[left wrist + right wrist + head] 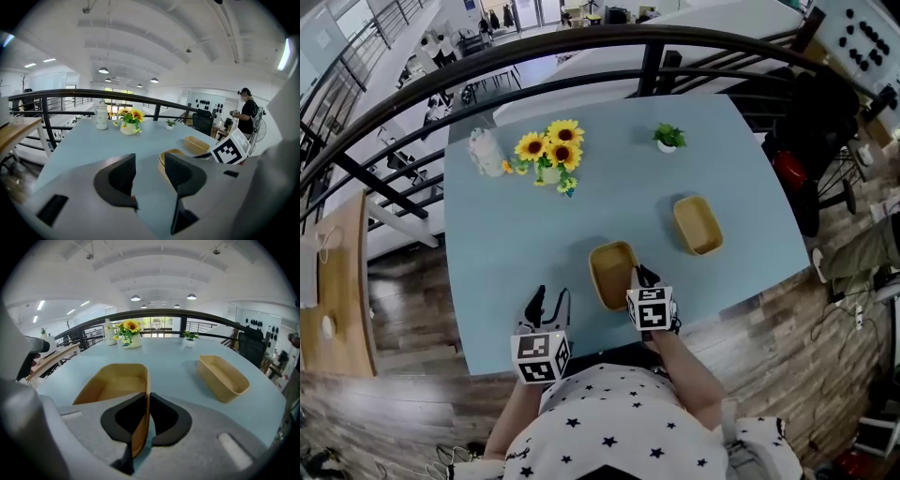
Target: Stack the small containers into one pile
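Observation:
Two small tan containers lie open on the light blue table (516,244). The nearer container (609,267) (115,385) rests close to the front edge. My right gripper (639,277) (148,416) is shut on its right wall, with one jaw inside and one outside. The second container (697,225) (222,376) sits apart to the right and a little farther back. My left gripper (549,298) (150,173) hovers open to the left of the nearer container (169,153), and nothing is between its jaws.
A sunflower vase (551,155), a white bottle (486,152) and a small potted plant (667,138) stand along the table's far side. A dark railing (581,42) curves behind the table. A person (244,112) stands far off to the right.

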The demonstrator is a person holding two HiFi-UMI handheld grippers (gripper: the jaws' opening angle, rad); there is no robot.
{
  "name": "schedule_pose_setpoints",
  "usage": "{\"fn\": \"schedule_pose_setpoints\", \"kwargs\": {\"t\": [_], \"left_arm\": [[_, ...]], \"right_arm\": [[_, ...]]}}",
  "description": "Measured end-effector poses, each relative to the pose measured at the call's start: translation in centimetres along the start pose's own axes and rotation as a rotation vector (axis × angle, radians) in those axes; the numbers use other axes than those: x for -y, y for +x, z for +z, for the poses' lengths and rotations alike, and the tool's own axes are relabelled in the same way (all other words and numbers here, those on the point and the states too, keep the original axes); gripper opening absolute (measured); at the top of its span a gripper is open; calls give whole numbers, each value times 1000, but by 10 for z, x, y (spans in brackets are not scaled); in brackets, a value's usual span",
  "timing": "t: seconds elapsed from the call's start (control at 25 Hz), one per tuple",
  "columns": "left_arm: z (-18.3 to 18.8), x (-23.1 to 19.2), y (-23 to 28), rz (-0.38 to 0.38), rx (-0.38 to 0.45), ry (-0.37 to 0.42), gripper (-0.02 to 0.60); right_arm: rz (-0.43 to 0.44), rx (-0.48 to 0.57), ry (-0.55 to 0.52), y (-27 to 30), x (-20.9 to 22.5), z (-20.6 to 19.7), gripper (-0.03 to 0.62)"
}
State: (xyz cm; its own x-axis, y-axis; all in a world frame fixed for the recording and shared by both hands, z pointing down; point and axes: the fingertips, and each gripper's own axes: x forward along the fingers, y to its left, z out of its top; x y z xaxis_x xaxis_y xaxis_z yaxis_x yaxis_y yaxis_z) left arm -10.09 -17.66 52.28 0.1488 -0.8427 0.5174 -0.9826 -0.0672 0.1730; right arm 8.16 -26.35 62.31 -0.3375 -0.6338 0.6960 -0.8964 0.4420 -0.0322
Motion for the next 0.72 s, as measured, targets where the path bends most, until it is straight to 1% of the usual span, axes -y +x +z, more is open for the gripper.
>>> {"fn": "schedule_pose_setpoints", "kwargs": {"t": [0.24,0.44,0.72], "left_arm": [[1,-16,-6,17,6,-13,187],[8,-19,-7,-9,20,-6,187],[8,-33,-13,-32,19,-3,187]], "right_arm": [[-8,12,-10,-3,-5,6,28],[-20,25,-13,-11,-10,13,26],[-52,44,-28,-22,-20,19,25]]}}
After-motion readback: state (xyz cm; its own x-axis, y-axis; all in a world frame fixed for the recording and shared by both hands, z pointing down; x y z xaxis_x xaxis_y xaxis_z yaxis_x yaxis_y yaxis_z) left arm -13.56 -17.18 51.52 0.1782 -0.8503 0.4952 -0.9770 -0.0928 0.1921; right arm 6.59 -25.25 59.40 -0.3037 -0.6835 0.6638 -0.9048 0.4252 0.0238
